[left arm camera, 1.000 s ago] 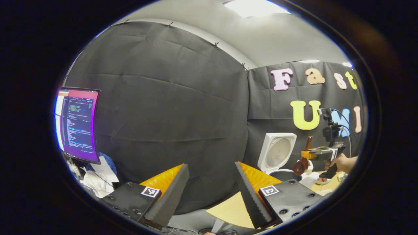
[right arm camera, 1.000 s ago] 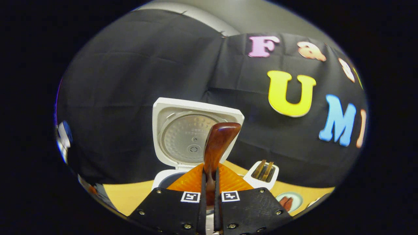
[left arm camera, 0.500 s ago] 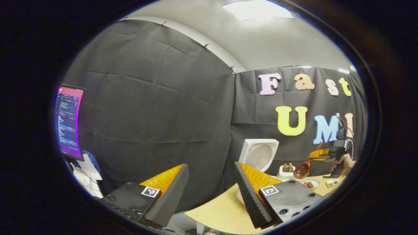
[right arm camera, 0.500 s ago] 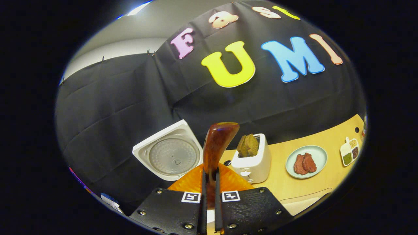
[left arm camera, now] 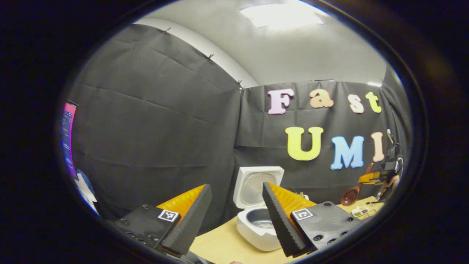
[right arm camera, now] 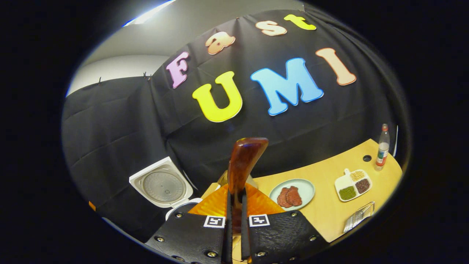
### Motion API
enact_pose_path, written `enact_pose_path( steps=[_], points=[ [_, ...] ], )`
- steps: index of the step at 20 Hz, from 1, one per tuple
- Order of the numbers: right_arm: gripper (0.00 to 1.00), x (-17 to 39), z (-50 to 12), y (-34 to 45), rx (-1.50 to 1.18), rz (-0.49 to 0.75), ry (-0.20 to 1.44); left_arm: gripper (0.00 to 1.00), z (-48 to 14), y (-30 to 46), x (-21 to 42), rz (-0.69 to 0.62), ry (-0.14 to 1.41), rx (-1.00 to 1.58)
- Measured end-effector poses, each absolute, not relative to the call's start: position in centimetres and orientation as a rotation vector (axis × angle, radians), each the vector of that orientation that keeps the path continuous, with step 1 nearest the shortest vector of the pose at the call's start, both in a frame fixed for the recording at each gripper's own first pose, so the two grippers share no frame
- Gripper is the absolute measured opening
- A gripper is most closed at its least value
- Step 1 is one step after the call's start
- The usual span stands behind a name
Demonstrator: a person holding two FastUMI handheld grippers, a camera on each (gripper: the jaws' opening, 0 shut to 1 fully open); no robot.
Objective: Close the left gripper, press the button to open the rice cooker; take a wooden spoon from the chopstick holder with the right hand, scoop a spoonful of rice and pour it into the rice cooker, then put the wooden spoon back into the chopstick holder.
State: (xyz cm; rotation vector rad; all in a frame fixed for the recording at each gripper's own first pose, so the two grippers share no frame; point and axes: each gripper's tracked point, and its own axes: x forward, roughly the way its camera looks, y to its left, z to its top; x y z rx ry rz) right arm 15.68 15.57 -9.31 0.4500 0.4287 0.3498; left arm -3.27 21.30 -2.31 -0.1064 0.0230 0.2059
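right tool (right arm camera: 234, 205) raised, pinching wooden spoon (right arm camera: 242, 165); left tool (left arm camera: 234, 216) spread, aimed at rice cooker (left arm camera: 256, 205)

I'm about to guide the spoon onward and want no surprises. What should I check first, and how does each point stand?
1. Rice cooker lid open: ok.
2. Right gripper shut on the wooden spoon: ok.
3. Spoon bowl holding rice: cannot tell.
4. Left gripper out of the spoon's way, open near the cooker: ok.
5. Divided dish with grains within reach on the table: ok.
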Motion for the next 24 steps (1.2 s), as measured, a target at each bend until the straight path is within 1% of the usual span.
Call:
enact_pose_path(
  steps=[1, 2, 5, 8, 9, 11, 14, 16, 20, 24],
  points=[
    [0.09, 15.7, -9.7, 13.7, 0.451, 0.322, 0.427, 0.96, -2.2, 20.2, -2.8, 0.187, 0.021, -0.105],
    [0.09, 15.7, -10.1, 11.9, 0.453, 0.295, 0.428, 0.98, -1.9, 19.2, -2.5, 0.170, 0.018, -0.101],
    [0.09, 15.7, -11.6, 6.6, 0.455, 0.207, 0.435, 0.96, -1.5, 16.2, -1.5, 0.127, 0.012, -0.099],
    [0.10, 15.2, -13.7, 1.4, 0.439, 0.117, 0.452, 0.98, -1.4, 13.7, -0.3, 0.090, 0.015, -0.101],
    [0.09, 14.9, -14.4, -0.1, 0.437, 0.092, 0.459, 0.96, -1.2, 12.9, 0.0, 0.081, 0.015, -0.102],
    [0.09, 14.6, -15.8, -2.6, 0.424, 0.049, 0.470, 0.98, -0.9, 11.3, 0.3, 0.062, 0.012, -0.106],
    [0.10, 14.2, -18.5, -6.4, 0.357, -0.020, 0.496, 0.96, -0.7, 9.5, 0.3, 0.045, 0.016, -0.095],
    [0.09, 12.7, -20.1, -8.5, 0.340, -0.047, 0.523, 0.96, -0.4, 8.7, 0.1, 0.043, 0.015, -0.079],
    [0.10, 11.1, -23.1, -9.6, 0.325, -0.082, 0.567, 0.96, -0.5, 7.4, -0.5, 0.044, 0.028, -0.053],
    [0.09, 9.9, -26.0, -9.1, 0.336, -0.071, 0.621, 0.95, -0.3, 6.6, -0.6, 0.053, 0.034, -0.036]
  ],
)
